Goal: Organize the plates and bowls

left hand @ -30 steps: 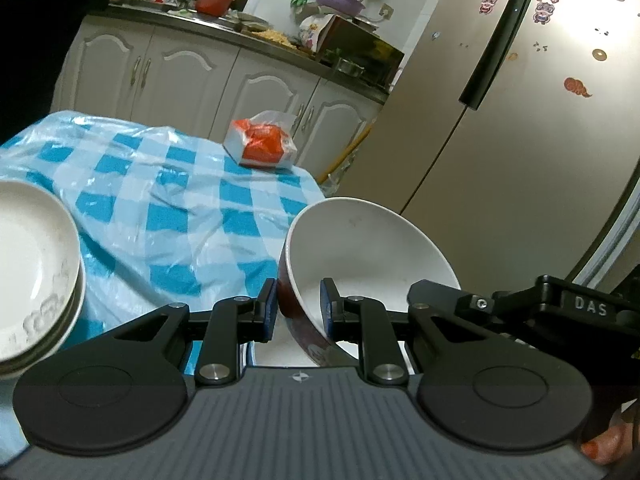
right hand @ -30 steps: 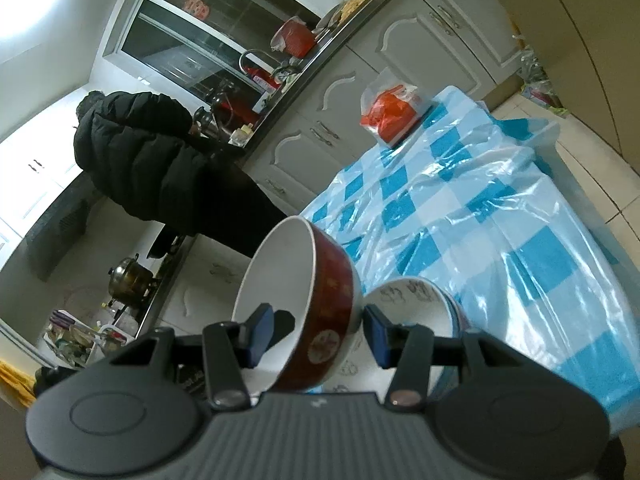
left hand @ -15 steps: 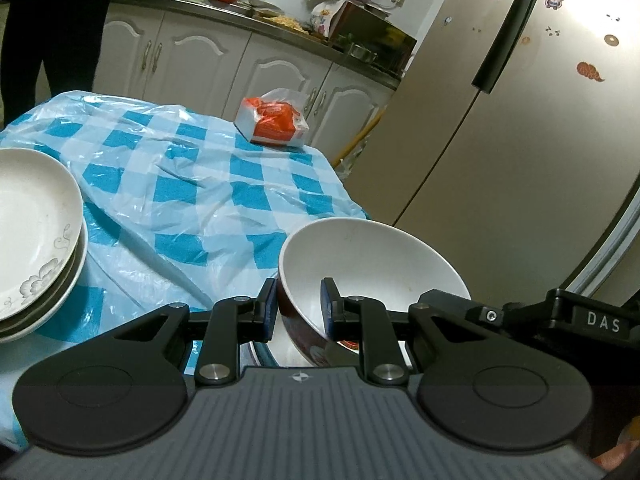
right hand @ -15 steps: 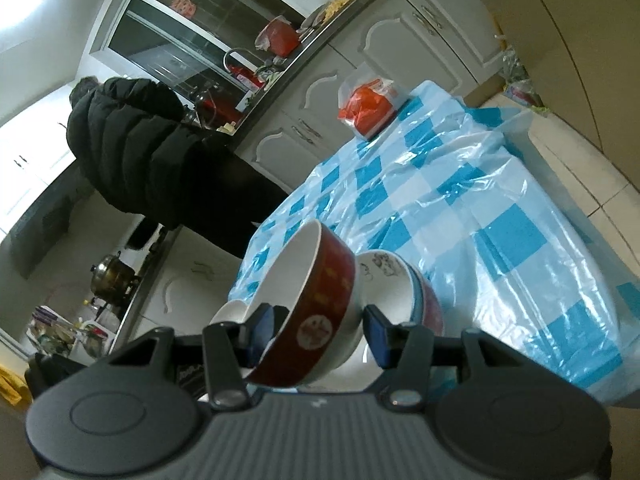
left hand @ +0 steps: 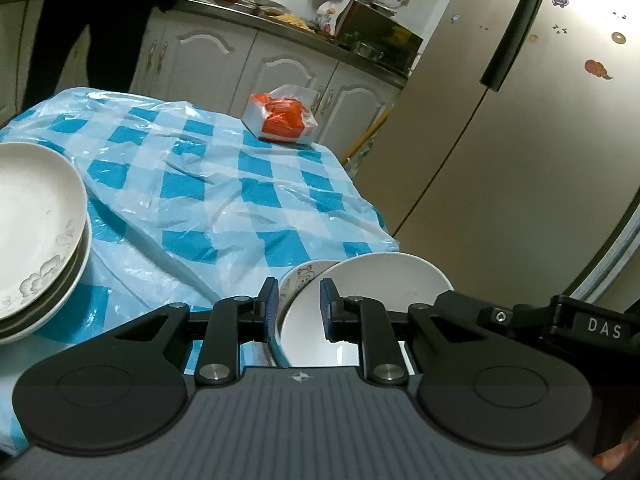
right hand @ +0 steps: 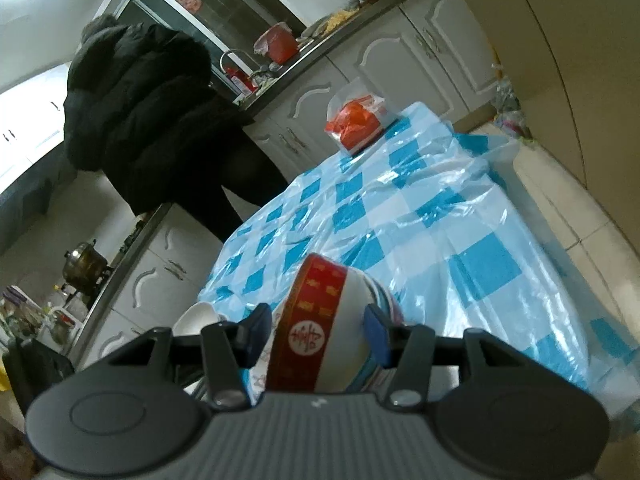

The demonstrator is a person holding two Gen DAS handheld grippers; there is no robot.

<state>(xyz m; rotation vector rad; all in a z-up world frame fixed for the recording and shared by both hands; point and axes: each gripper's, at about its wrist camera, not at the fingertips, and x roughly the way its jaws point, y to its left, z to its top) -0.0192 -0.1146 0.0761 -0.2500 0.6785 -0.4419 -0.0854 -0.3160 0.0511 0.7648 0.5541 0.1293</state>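
A red bowl [right hand: 320, 292] with a white inside [left hand: 372, 288] lies tilted on a cartoon-patterned bowl [left hand: 304, 276] that tops a small bowl stack [right hand: 384, 300] near the table's front edge. My left gripper [left hand: 299, 308] is shut on the red bowl's near rim. My right gripper [right hand: 316, 334] straddles the bowl's wall; its jaws are opening, and the left pad stands a sliver off the rim. A stack of white plates [left hand: 36, 232] sits to the left; it shows as a plate edge [right hand: 196, 316] in the right wrist view.
An orange tissue pack [left hand: 280, 118] [right hand: 356, 124] lies at the far end of the blue-checked tablecloth [left hand: 208, 184]. A person in a black coat [right hand: 140, 108] stands at the counter beyond. A tall fridge [left hand: 520, 120] rises to the right, beside the table's edge.
The red bowl came down from mid-air onto the patterned bowl stack and lies flatter. The right gripper's pads have spread slightly. The left gripper stays clamped on the rim.
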